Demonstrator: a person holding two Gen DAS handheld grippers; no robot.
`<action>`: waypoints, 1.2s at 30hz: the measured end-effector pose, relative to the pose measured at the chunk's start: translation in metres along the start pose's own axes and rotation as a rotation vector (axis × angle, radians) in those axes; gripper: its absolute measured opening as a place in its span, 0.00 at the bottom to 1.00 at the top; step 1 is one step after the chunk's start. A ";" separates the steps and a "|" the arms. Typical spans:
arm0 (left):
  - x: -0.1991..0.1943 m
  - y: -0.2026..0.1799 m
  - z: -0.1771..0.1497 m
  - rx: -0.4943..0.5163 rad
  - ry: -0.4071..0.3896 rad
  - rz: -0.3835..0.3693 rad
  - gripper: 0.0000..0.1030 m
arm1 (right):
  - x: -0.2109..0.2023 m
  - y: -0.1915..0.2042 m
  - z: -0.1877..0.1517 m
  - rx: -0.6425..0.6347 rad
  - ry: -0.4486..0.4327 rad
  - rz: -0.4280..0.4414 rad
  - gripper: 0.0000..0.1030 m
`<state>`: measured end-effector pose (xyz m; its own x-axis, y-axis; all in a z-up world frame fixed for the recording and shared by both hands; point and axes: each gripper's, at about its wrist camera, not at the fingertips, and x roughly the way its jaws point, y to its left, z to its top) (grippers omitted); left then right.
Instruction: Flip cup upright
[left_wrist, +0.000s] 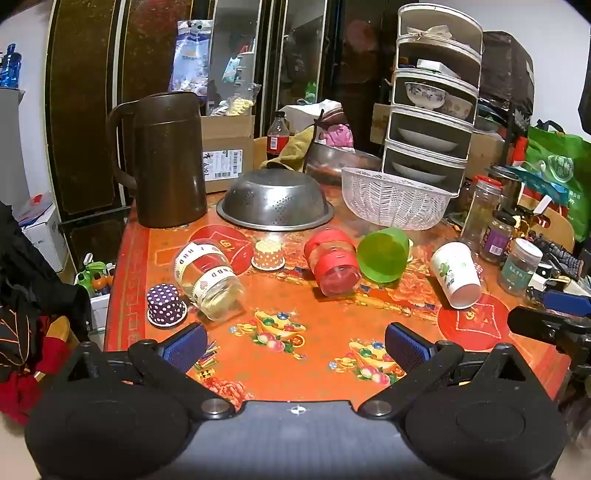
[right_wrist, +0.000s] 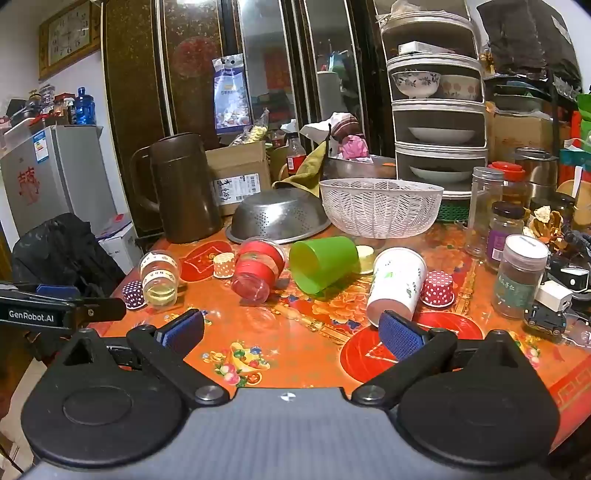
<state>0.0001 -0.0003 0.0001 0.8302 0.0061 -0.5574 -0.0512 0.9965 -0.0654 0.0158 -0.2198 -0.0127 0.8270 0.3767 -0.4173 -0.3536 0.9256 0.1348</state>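
Several cups lie on their sides on the red patterned table: a clear glass with taped bands, a clear cup with red bands, a green plastic cup and a white paper cup. My left gripper is open and empty, hovering near the table's front edge, well short of the cups. My right gripper is open and empty; its right finger is just in front of the white cup's mouth.
Small dotted paper cups stand upside down: purple, orange, red. Behind are a brown jug, an inverted steel colander, a white basket, a dish rack and jars at right.
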 end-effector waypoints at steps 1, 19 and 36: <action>0.000 0.000 0.000 -0.001 -0.003 -0.001 1.00 | 0.000 0.000 0.000 -0.003 -0.005 -0.002 0.99; -0.003 -0.004 -0.001 0.000 -0.023 0.004 1.00 | 0.002 0.001 0.001 0.002 -0.008 0.018 0.99; -0.005 -0.004 0.000 -0.002 -0.024 0.005 1.00 | 0.000 0.003 0.003 0.001 -0.007 0.022 0.99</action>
<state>-0.0042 -0.0048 0.0030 0.8428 0.0130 -0.5381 -0.0565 0.9963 -0.0645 0.0163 -0.2170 -0.0100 0.8222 0.3971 -0.4077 -0.3712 0.9172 0.1448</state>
